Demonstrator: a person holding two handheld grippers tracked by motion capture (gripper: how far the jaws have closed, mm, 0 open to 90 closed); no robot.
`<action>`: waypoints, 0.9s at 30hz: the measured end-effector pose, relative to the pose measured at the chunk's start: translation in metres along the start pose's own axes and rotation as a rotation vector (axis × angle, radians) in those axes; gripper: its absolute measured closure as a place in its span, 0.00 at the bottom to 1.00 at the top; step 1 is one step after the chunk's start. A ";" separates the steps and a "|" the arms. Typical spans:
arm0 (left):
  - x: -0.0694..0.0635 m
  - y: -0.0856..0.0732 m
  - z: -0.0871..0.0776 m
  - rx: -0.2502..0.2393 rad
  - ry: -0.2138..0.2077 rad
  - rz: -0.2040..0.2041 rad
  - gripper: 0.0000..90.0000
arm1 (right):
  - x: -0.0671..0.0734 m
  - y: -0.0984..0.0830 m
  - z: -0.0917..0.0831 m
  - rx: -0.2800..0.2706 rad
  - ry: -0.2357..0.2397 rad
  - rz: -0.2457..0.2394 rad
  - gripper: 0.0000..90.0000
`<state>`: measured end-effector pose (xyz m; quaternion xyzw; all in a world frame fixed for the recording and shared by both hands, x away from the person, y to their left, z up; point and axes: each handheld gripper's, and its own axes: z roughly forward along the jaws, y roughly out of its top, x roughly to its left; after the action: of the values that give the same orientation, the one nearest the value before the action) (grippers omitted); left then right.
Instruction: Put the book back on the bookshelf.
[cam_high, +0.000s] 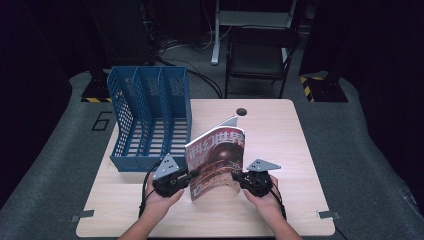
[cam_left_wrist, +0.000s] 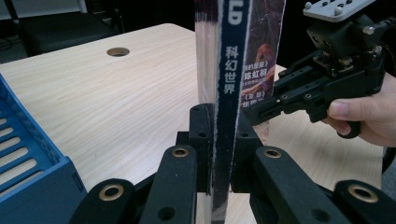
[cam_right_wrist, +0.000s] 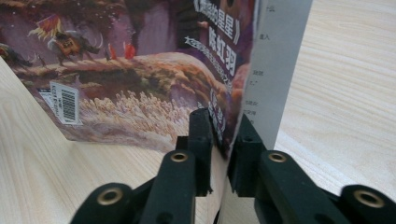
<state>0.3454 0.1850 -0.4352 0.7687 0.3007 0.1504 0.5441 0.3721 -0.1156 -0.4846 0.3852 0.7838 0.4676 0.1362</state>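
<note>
In the high view, both forearms come in from the bottom edge and the hands sit low over the near part of the bench (cam_high: 280, 130). The left gripper (cam_high: 192, 176) and the right gripper (cam_high: 234, 177) point toward each other, with a magazine (cam_high: 217, 157) standing upright between them, its foot on the bench and its top leaning slightly away. A blue three-slot file rack (cam_high: 150, 117) stands just left of the magazine, on the bench's far left part. The bench's right half lies bare, with a round cable hole (cam_high: 242, 111) near the far edge.

In the left gripper view, the fingers (cam_left_wrist: 200, 140) are closed on the magazine's blue spine (cam_left_wrist: 229, 93), one pad on each side. The right gripper (cam_left_wrist: 261, 112) reaches in from the right, a hand (cam_left_wrist: 369, 114) behind it, its tip at the cover. The rack's corner (cam_left_wrist: 32, 172) sits at lower left.

In the right gripper view, the fingers (cam_right_wrist: 201, 140) bracket the magazine's open edge (cam_right_wrist: 233, 112), with the cover and a white page between them; whether the pads press is unclear.
</note>
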 end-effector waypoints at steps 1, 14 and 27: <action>-0.001 0.000 0.000 0.000 -0.003 -0.008 0.92 | -0.001 0.000 0.000 -0.001 0.004 -0.001 0.88; -0.001 0.000 -0.003 0.028 -0.014 0.007 0.92 | -0.009 -0.002 -0.003 0.006 0.041 0.026 0.76; -0.010 0.011 -0.004 0.076 -0.076 0.012 0.76 | -0.008 -0.001 -0.014 -0.014 0.057 0.042 0.62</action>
<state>0.3384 0.1794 -0.4229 0.7956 0.2807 0.1129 0.5248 0.3690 -0.1302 -0.4791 0.3871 0.7760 0.4864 0.1068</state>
